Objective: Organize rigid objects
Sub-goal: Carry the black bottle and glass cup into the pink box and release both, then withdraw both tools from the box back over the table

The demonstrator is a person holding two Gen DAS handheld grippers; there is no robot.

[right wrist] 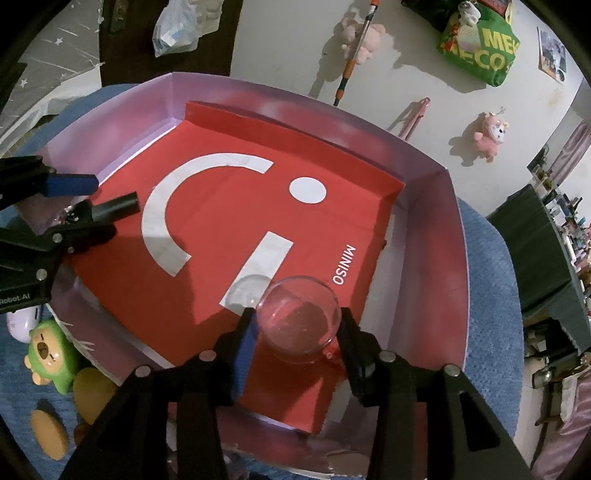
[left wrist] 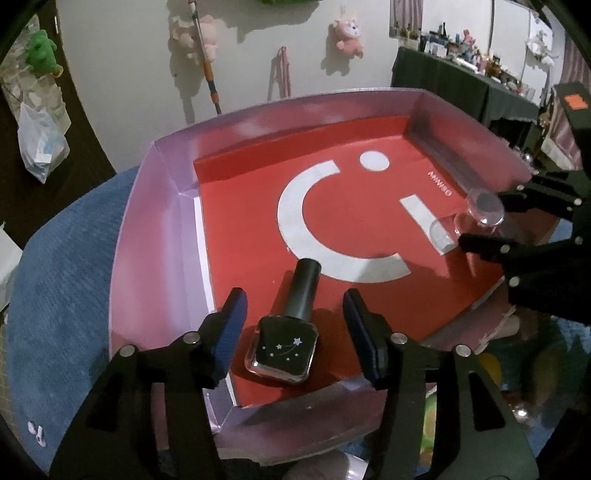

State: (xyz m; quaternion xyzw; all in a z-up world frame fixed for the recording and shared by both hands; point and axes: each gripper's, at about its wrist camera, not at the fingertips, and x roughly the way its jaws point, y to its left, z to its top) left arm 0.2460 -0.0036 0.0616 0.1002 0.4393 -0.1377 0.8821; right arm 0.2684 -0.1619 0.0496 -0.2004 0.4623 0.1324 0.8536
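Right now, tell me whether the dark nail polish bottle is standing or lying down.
Lying down. The nail polish bottle rests flat on the tray's red liner, starred face up, black cap pointing away, between the left gripper's open jaws.

Background only. Pink plush toy [left wrist: 349, 35] hangs on the white wall, a second paler pink plush [left wrist: 192, 33] to its left behind a mop handle [left wrist: 208, 70] with orange and teal bands. Pink looped strap [left wrist: 283, 72] hangs between them. Green plush [left wrist: 42, 50] upper left, above a clear plastic bag [left wrist: 42, 147]. Dark-draped shelf [left wrist: 461, 88] far right, crowded with small bottles, too small to tell apart. Right wrist view: green printed bag [right wrist: 480, 48] on wall, green bear figure [right wrist: 51, 356] on blue cloth [right wrist: 491, 295], orange round disc [right wrist: 48, 434] near it.
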